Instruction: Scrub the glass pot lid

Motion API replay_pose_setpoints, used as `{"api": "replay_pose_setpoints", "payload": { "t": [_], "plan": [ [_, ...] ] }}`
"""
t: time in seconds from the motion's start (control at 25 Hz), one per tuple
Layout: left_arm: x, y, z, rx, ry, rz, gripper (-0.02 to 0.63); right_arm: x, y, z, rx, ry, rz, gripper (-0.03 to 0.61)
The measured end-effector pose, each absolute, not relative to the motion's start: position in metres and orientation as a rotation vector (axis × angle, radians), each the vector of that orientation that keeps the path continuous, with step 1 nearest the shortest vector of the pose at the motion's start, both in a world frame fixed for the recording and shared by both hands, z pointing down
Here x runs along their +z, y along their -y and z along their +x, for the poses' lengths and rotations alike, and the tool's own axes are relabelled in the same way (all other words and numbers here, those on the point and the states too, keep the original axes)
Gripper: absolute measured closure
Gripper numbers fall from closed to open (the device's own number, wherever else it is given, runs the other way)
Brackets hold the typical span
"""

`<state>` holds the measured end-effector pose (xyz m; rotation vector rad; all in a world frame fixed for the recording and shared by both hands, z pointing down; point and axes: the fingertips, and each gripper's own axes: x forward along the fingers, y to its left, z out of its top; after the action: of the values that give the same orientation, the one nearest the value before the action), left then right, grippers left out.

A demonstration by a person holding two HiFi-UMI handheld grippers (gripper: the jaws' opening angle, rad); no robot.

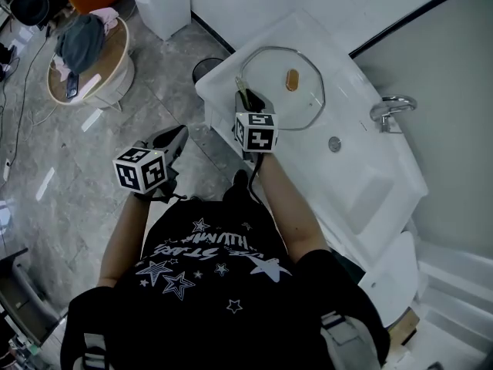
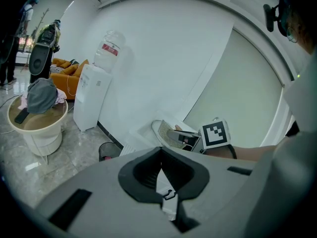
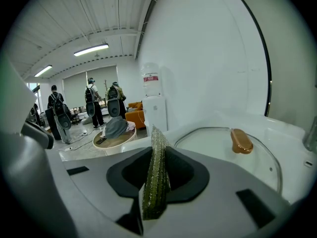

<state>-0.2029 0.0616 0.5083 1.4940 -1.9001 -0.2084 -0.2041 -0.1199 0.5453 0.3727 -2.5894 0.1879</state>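
The glass pot lid [image 1: 281, 83] lies flat in the white sink [image 1: 350, 176], its brown knob [image 1: 292, 79] facing up. My right gripper [image 1: 248, 99] hovers at the lid's near-left rim, shut on a green scrub sponge [image 3: 156, 180] that stands on edge between the jaws. In the right gripper view the lid [image 3: 223, 150] and knob [image 3: 241, 140] sit just ahead and to the right of the right gripper [image 3: 156, 167]. My left gripper [image 1: 176, 139] hangs over the floor, left of the sink, away from the lid. The left gripper [image 2: 161, 170] is shut with nothing in it.
A chrome faucet [image 1: 389, 110] and a drain [image 1: 334, 143] are at the sink's far side. On the floor stand a black bin [image 1: 206, 69], a round table with clothes [image 1: 85, 52] and a water dispenser [image 1: 162, 2]. Several people [image 3: 91, 103] stand far off.
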Motion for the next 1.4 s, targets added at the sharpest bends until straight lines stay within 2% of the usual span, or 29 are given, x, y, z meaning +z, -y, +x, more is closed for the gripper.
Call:
{"api": "replay_pose_setpoints", "payload": {
  "t": [0.36,0.76,1.04,1.4],
  "plan": [
    [0.499,-0.044,-0.208,-0.219,1.932,1.485,0.606,0.521,0.141,-0.2,0.212,2.591,0.318,0.505],
    [0.489,-0.005,-0.217,-0.238,1.962,1.468,0.605,0.45,0.242,-0.223,0.044,2.695,0.358,0.506],
    [0.491,0.022,-0.223,-0.232,1.974,1.439,0.606,0.478,0.303,-0.232,-0.053,2.573,0.307,0.506],
    [0.503,0.04,-0.225,-0.225,1.974,1.389,0.606,0.527,0.319,-0.24,-0.066,2.469,0.176,0.506]
  ]
}}
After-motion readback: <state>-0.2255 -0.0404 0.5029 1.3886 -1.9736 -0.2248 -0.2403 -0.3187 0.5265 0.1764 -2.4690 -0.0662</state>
